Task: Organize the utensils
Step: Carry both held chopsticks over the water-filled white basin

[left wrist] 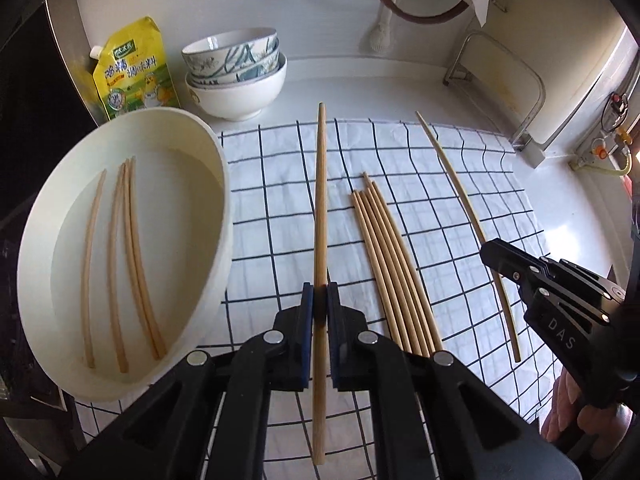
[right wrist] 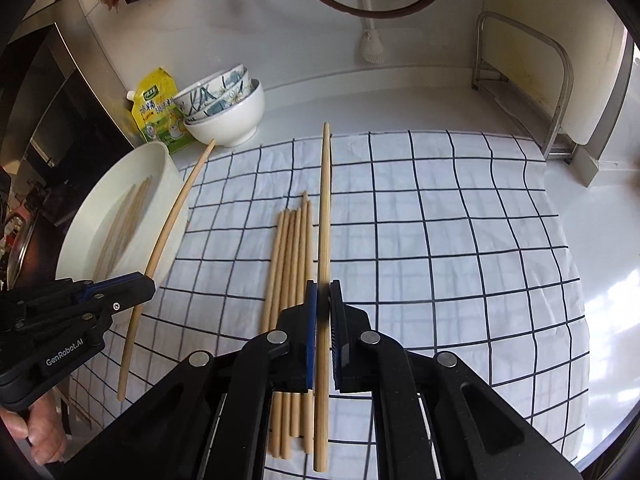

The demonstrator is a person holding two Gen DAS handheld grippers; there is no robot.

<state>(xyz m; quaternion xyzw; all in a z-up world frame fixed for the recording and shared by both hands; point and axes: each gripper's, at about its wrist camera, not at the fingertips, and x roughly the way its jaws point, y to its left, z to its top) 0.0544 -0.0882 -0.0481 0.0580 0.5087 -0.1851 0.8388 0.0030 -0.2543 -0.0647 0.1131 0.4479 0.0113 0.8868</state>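
Observation:
My left gripper (left wrist: 320,300) is shut on one wooden chopstick (left wrist: 320,200), which hangs lengthwise above the checked cloth (left wrist: 276,208). My right gripper (right wrist: 323,296) is likewise shut on a single chopstick (right wrist: 325,208), raised over the cloth. Each gripper shows in the other's view: the right gripper (left wrist: 490,254) with its thin chopstick (left wrist: 460,188), and the left gripper (right wrist: 148,284) with its curved-looking chopstick (right wrist: 172,216). A bundle of several chopsticks (right wrist: 292,260) lies on the cloth between the two. The white oval dish (left wrist: 224,184) at the left holds several chopsticks (left wrist: 128,256).
Stacked bowls (left wrist: 236,72) and a yellow pouch (left wrist: 136,68) stand behind the dish. A cutting board in a metal rack (left wrist: 504,80) leans at the back right. The cloth's right part (right wrist: 460,240) is bare. A hand (right wrist: 44,436) grips the left tool's handle.

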